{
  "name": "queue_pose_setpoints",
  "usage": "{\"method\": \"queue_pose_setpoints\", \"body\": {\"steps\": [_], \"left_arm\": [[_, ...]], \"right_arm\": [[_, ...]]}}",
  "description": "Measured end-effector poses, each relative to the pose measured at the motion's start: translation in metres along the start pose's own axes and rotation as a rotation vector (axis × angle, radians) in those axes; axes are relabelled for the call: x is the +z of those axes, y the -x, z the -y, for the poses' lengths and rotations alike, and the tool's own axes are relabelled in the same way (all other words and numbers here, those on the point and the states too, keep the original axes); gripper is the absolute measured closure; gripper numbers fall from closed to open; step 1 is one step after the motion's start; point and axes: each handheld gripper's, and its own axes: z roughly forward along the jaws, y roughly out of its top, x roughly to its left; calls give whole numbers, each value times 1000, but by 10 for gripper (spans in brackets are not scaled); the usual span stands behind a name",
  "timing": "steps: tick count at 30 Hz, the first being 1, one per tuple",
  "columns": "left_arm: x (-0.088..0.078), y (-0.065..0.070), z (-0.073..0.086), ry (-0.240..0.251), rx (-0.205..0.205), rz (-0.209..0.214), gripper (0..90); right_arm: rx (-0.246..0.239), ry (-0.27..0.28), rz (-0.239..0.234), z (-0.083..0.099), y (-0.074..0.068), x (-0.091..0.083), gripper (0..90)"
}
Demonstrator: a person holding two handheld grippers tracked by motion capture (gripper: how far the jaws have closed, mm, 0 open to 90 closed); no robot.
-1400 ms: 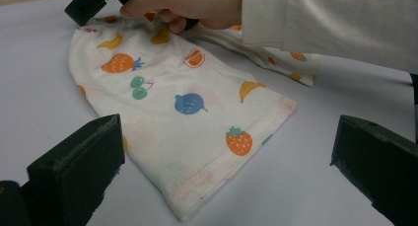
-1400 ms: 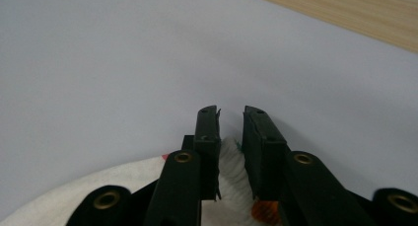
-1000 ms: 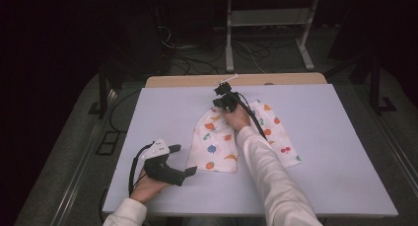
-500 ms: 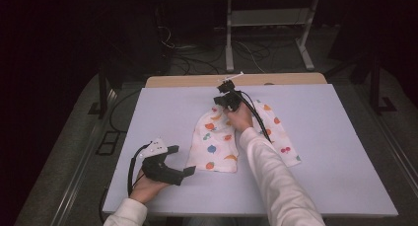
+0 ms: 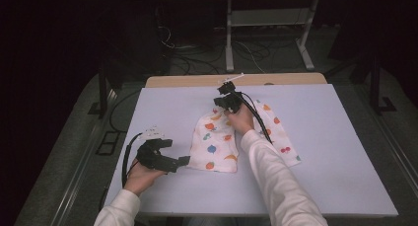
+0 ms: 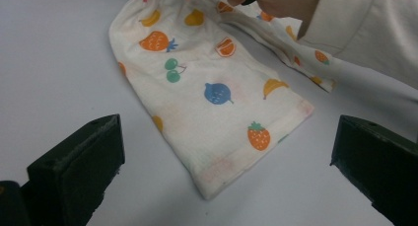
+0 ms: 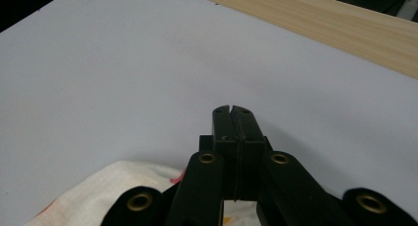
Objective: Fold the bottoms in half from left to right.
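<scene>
Left tool (image 5: 180, 161) slightly higher beside fruit-print cloth (image 5: 215, 143).

Bright table, dark surroundings, sharp pics.

Fruit-print cloth (image 5: 217, 142) on tabletop (image 5: 335, 176): far edge under right tongs (image 5: 226, 98); near hem just beside left tongs (image 5: 183, 160).

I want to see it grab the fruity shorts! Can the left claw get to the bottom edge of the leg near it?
Probably yes. The left claw is open beside the fruit-print shorts, and only bare table lies between its jaws and that hem.
</scene>
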Motion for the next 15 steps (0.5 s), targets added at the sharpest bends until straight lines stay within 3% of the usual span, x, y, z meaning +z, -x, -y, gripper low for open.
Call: {"method": "queue_pose_setpoints", "body": {"steps": [6,7,12,15], "left_arm": [[8,-6,0,-39,-30,-15,0],[12,-8,1,-50,-60,-3,0],[21,-10,5,-67,-98,4,0],[26,-12,7,-70,-145,19,0]], "right_arm": [[13,7,3,1,0,-2,888],[14,9,5,1,0,-2,888],[28,15,-6,1,1,-3,888],[49,25,-16,1,3,-4,888]]}}
